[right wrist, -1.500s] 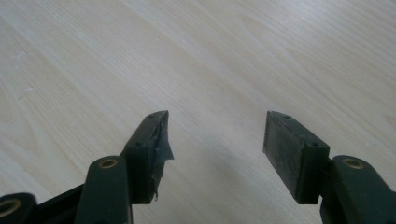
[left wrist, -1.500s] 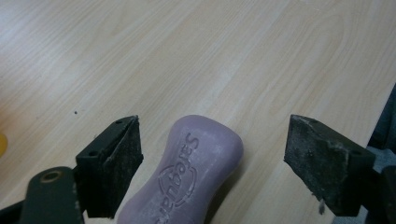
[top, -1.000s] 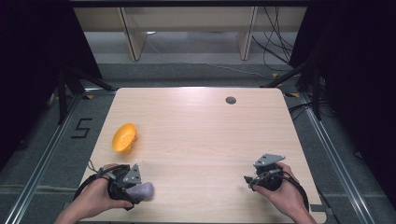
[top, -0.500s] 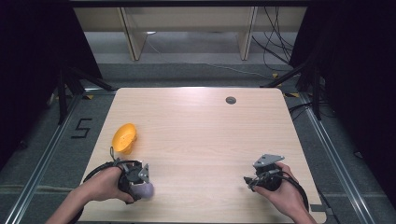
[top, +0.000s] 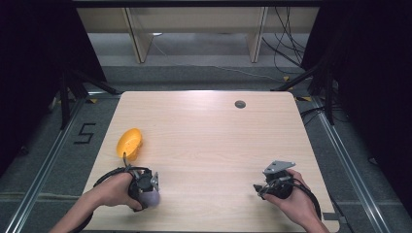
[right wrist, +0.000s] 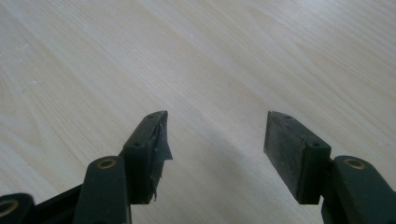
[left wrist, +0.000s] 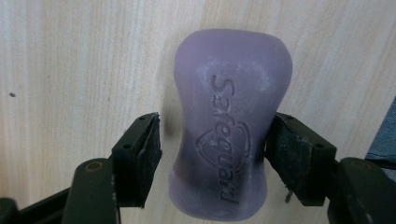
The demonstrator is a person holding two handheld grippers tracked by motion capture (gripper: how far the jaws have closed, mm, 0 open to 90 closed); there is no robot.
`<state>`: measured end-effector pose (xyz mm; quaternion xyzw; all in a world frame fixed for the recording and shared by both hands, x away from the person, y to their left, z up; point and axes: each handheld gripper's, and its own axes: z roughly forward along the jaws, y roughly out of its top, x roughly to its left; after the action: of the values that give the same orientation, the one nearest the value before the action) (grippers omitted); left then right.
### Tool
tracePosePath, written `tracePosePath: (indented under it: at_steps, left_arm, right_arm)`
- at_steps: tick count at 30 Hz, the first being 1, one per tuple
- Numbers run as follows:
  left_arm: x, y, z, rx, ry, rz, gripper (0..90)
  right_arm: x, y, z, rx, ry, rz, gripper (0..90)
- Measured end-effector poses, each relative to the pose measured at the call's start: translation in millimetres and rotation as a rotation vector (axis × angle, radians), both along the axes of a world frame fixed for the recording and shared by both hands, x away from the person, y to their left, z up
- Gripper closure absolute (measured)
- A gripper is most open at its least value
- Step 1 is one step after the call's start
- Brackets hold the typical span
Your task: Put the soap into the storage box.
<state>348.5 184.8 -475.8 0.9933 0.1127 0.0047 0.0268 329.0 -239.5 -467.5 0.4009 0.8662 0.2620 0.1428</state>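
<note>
The left gripper [left wrist: 212,151] sat at the lower left of the high view, jaws apart around a purple soap bar [left wrist: 229,126]: the right pad touched it, the left stood just clear. The right gripper [right wrist: 215,140], lower right, was spread and empty over the wooden table [top: 214,136]. An orange dish [top: 129,143] lay just above the left hand [top: 114,189].

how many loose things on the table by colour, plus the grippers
purple: 1, the soap bar between the left gripper jaws
orange: 1, the orange dish near the table left edge
black grippers: 2, the left one and the right gripper, open over bare wood
total: 4
</note>
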Motion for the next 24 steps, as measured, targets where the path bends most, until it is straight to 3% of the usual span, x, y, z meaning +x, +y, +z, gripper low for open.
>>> tracePosePath:
  at_steps: [7, 17, 20, 24]
  left_arm:
    - [2.9, -1.4, -6.0, 0.031, 0.003, -0.005, 36.8]
    - [5.3, -1.5, -7.1, 0.032, 0.039, 0.045, 39.1]
    - [7.9, -0.9, -5.2, 0.007, 0.043, 0.044, 46.7]
    - [7.4, -1.2, -5.1, 0.013, 0.054, 0.07, 48.0]
  right_arm:
    - [0.1, 0.3, -0.6, 0.001, 0.004, -0.002, 40.3]
    - [0.4, 1.3, -3.4, 0.005, -0.001, 0.001, 39.9]
    - [0.4, 0.9, -2.2, -0.008, 0.011, 0.006, 39.9]
    - [0.3, 0.9, -2.3, -0.008, 0.012, 0.007, 39.8]
